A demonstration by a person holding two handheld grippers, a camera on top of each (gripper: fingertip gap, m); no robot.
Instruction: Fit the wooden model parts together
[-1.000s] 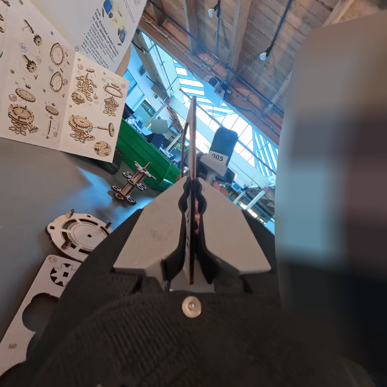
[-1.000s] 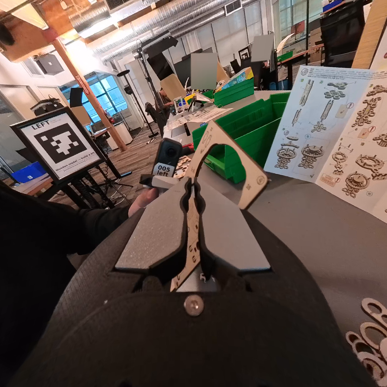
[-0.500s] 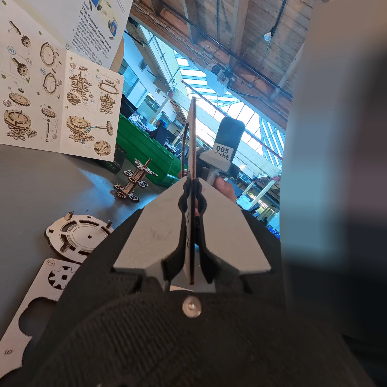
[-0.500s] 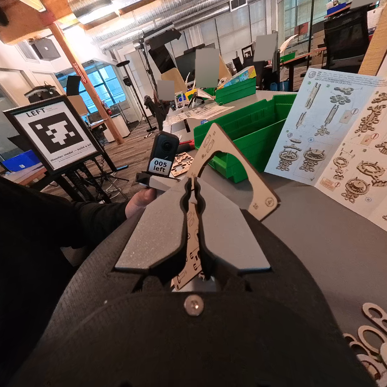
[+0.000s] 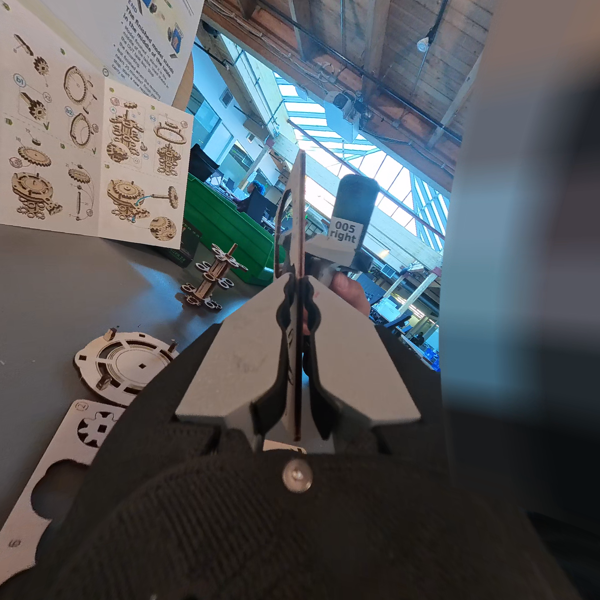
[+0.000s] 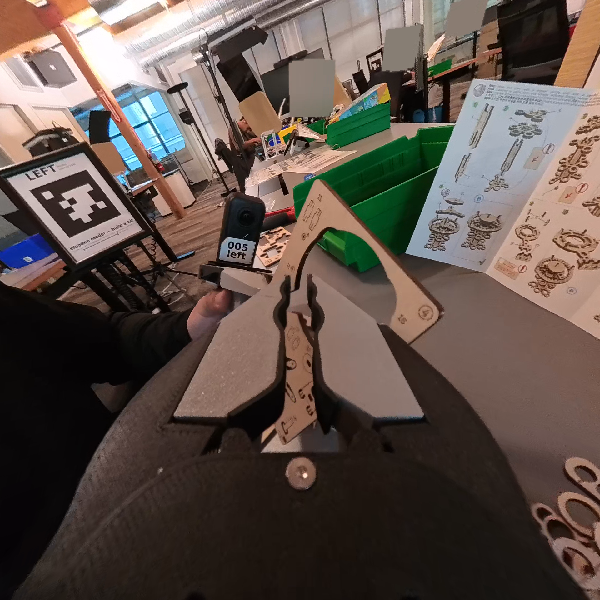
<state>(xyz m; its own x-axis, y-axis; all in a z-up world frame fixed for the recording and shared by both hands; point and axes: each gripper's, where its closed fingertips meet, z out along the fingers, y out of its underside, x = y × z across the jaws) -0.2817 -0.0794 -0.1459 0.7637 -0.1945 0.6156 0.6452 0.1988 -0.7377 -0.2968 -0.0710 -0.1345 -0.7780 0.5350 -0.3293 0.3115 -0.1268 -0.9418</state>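
A thin wooden sheet (image 6: 412, 311) with an arched cut-out and several small punched-out shapes is held up above the grey table (image 6: 487, 373). My left gripper (image 5: 298, 282) is shut on it, and the sheet shows edge-on (image 5: 300, 194) in the left wrist view. My right gripper (image 6: 298, 279) faces the left gripper (image 6: 233, 279). Its jaws stand a small way apart, with the sheet's lower strip passing between them. A hand holds the left gripper. The right gripper's camera (image 5: 354, 207) shows just behind the sheet.
A round wooden base disc (image 5: 123, 363), a wooden spindle with ring tiers (image 5: 211, 279) and a punched scrap sheet (image 5: 65, 454) lie on the table. An instruction leaflet (image 6: 519, 211) and green bins (image 6: 373, 201) stand behind. Loose wooden rings (image 6: 578, 519) lie at right. A sign on a stand (image 6: 74, 201) is off the table's left. Only a small space, under 4 cm, lies between the two pairs of fingers.
My right gripper's jaws have parted slightly. In its view the sheet has tilted, its right corner dropping lower. The left gripper keeps its hold and has shifted a little.
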